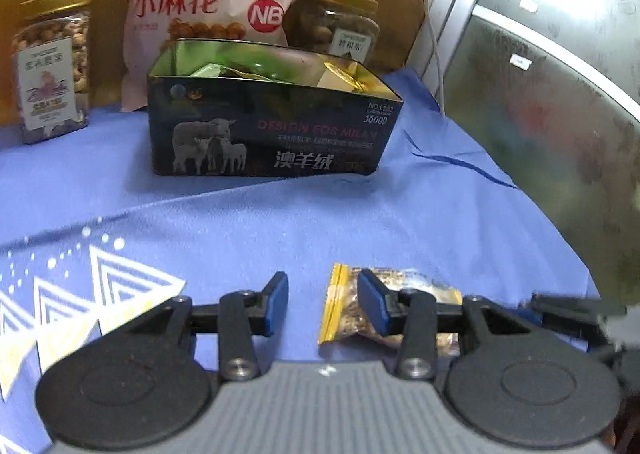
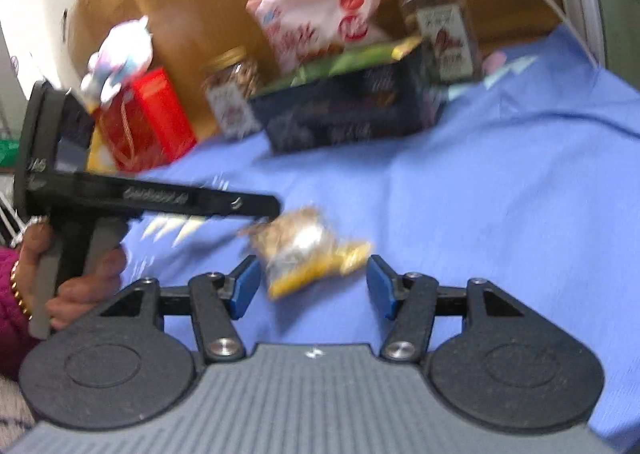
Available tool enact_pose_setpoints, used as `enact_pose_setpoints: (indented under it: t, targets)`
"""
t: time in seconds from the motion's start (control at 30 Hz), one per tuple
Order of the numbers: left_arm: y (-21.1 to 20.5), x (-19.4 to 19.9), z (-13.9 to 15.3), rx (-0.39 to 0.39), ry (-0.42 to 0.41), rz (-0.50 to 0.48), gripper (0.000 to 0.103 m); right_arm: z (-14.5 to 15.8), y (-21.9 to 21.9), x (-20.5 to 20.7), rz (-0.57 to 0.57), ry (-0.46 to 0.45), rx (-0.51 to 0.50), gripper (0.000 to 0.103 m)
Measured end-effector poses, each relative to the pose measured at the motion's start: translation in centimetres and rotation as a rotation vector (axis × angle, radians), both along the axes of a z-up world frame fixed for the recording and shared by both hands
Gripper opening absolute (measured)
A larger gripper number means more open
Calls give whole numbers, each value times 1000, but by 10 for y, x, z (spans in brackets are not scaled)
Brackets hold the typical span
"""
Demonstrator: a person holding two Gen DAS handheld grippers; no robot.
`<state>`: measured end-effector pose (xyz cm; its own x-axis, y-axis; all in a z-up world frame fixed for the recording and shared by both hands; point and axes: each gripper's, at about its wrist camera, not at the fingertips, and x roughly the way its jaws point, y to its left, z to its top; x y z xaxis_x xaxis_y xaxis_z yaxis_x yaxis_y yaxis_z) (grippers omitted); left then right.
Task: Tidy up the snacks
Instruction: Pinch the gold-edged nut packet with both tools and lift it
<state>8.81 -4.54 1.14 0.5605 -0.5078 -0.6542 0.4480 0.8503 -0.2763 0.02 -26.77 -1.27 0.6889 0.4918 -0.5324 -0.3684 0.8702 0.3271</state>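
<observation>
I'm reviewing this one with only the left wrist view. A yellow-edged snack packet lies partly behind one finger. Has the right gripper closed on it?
Observer: No. In the right wrist view the snack packet lies on the blue cloth between the right gripper's open fingers, unclamped.
Operator: Is there anything left of the jar that my frame cuts off?
Observer: Yes, a red box, with a pale plush toy just above it in the picture.
Operator: Who holds the left gripper?
Observer: A hand in a magenta sleeve, beaded bracelet at the wrist, grips its handle.
</observation>
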Motion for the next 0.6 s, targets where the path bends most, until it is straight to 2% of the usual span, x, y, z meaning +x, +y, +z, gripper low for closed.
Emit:
enact_pose_setpoints:
  t: [0.1, 0.17, 0.23, 0.33, 0.4, 0.47, 0.6]
  targets:
    - [4, -4, -2, -23, 28, 19, 40, -1, 21, -11, 2, -73, -135, 61]
    - [8, -5, -3, -27, 35, 29, 40, -2, 37, -9, 6, -102, -219, 60]
    - [10, -10, -2, -25, 38, 30, 40, -2, 53, -3, 26, -131, -300, 55]
    - [17, -18, -2, -38, 37, 43, 40, -2, 77, 8, 66, -176, -404, 55]
    - [29, -24, 1, -56, 34, 60, 40, -1, 91, 13, 106, -194, -440, 55]
    - [46, -31, 3, -73, 28, 89, 40, 3, 102, 15, 182, -209, -424, 55]
    - [86, -45, 6, -55, -1, 197, 40, 5, 141, 21, 335, -245, -447, 55]
